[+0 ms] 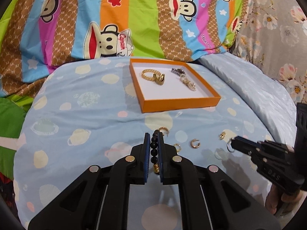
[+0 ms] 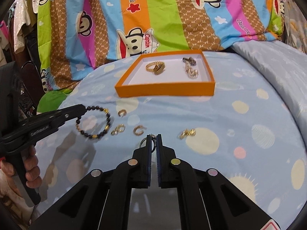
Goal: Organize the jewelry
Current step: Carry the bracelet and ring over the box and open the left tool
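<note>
Bed scene, blue spotted sheet (image 1: pixel 76 115). Left gripper (image 1: pixel 154 143) clamped on dark bead bracelet (image 2: pixel 94 122) – loop dangles clear of sheet, likely so it carries without snagging. Right gripper (image 2: pixel 154 140) pinched shut on small silver ring (image 2: pixel 143 142), chain bit between pads. Orange tray (image 1: pixel 180 103) ahead, near striped quilt (image 1: pixel 134 9), already holds gold bangles (image 1: pixel 153 76) and pale chain pieces (image 1: pixel 187 82). Loose gold earrings (image 2: pixel 139 130) lie on sheet between grippers and tray – likely next to sort.
</note>
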Demonstrator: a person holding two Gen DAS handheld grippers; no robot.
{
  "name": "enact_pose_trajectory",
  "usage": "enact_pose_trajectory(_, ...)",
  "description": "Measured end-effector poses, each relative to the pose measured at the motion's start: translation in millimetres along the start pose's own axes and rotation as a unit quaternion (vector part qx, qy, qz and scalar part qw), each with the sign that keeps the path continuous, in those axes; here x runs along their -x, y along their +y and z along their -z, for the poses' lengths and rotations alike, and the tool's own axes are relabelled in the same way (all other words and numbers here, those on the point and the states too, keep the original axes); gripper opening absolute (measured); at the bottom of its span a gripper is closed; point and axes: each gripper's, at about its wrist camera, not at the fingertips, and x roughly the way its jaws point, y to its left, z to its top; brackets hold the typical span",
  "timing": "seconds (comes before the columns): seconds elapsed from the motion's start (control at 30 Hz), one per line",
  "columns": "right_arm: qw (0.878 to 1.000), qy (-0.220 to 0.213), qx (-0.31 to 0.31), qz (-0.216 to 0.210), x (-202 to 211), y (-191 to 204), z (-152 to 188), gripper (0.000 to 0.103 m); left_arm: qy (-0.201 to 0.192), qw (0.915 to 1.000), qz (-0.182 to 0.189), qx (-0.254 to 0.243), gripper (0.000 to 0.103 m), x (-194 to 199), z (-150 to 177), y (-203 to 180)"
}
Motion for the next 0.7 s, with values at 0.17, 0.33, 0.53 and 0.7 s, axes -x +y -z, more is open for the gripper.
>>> enact_pose_trajectory(0.17,1.0,-0.021,0.008,0.006,3.3,-13.0,-30.9,0.004,-0.017,0.9994,-0.002,-0.03,0.007,11.1,-19.1,-11.8)
enact_pose_trajectory(0.33,1.0,-0.028,0.0,0.011,-14.2,-33.8,-68.1,0.004,-0.055,0.9968,-0.005,-0.057,0.007,16.1,-56.9,-24.0)
enact_pose_trajectory(0.53,1.0,-0.019,-0.004,0.012,-52.3,-48.5,-103.2,0.004,-0.092,0.994,-0.013,-0.058,0.007,-9.7,-104.8,-27.9)
enact_pose_trajectory(0.7,1.0,0.002,-0.004,0.013,-85.4,-53.8,-111.9,0.004,-0.073,0.9968,0.009,-0.033,0.007,-53.9,-122.1,-20.8)
